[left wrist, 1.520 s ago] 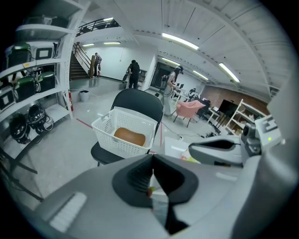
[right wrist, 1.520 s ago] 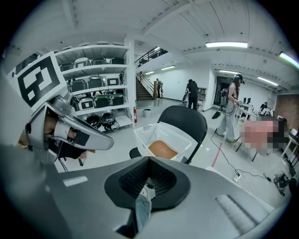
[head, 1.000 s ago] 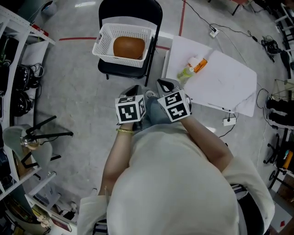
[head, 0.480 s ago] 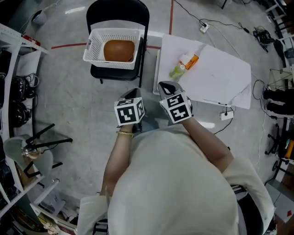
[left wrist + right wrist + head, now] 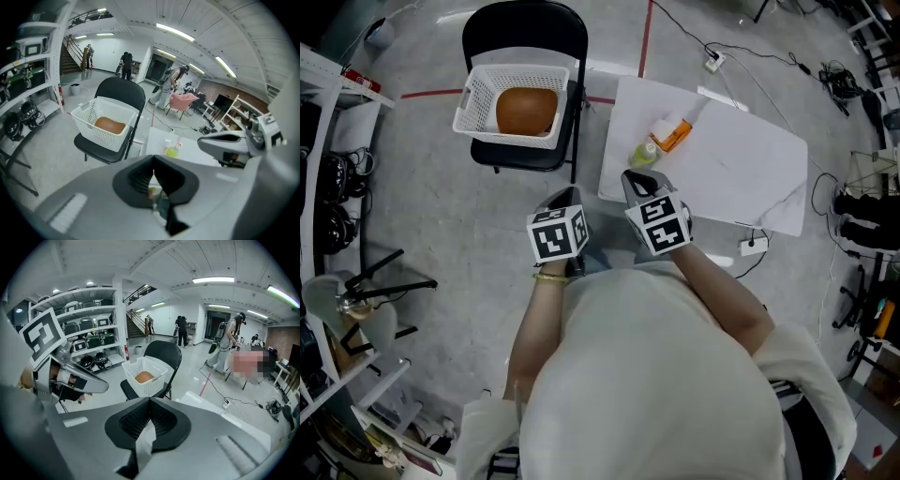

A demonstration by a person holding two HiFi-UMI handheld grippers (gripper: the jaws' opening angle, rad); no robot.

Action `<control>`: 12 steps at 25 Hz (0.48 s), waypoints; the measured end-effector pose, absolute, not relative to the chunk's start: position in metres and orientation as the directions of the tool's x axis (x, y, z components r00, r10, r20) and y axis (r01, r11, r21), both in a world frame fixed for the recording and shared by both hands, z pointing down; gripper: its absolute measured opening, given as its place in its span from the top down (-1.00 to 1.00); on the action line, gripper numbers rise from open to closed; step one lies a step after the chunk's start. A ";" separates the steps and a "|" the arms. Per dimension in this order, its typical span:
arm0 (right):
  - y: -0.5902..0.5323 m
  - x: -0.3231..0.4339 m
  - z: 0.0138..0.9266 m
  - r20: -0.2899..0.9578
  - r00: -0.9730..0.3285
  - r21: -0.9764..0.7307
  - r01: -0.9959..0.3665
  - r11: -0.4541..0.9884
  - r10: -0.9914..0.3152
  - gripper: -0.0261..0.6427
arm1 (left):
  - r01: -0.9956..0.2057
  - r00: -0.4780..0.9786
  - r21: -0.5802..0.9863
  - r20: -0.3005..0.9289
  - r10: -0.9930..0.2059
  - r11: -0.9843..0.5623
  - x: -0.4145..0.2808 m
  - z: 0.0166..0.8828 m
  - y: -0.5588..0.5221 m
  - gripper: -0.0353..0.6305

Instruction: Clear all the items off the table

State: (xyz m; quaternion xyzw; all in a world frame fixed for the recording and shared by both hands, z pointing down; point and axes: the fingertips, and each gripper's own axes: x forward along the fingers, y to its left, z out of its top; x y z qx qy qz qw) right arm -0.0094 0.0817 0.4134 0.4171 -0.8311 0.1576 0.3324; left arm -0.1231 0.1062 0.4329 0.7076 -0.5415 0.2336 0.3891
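Both grippers are hovering clenched and empty by the table.
The left gripper (image 5: 566,197) and right gripper (image 5: 635,178) are hanging side by side, jaws pressed together on nothing, the right one at the white table's (image 5: 741,159) near corner. Just beyond, a green bottle (image 5: 643,155) and an orange packet (image 5: 673,134) are lying together on the table. Farther left, a white basket (image 5: 478,98) holding a brown round thing (image 5: 525,110) is sitting on a black chair (image 5: 520,28).

1. Basket (image 5: 473,98): white plastic lattice, matt.
2. Chair (image 5: 520,28): black, matt back.
3. Table (image 5: 741,159): smooth white covering, cloth-like.
4. Bottle (image 5: 643,155): translucent yellow-green plastic.
5. Floor (image 5: 459,206): smooth grey, faintly glossy.
6. Left gripper (image 5: 153,164) and right gripper (image 5: 150,401): matt grey plastic shells, black ribbed pads (image 5: 136,420).
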 end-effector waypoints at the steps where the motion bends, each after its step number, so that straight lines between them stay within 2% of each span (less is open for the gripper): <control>1: 0.079 -0.001 0.413 0.683 -0.432 0.017 -0.796 0.605 -0.588 0.93 | -0.949 0.300 0.296 0.753 -0.585 -0.105 -0.116 0.433 0.104 0.87; 12: 0.050 0.098 0.420 0.689 -0.435 0.001 -0.798 0.602 -0.579 0.93 | -0.955 0.282 0.286 0.776 -0.564 -0.083 -0.025 0.442 0.077 0.87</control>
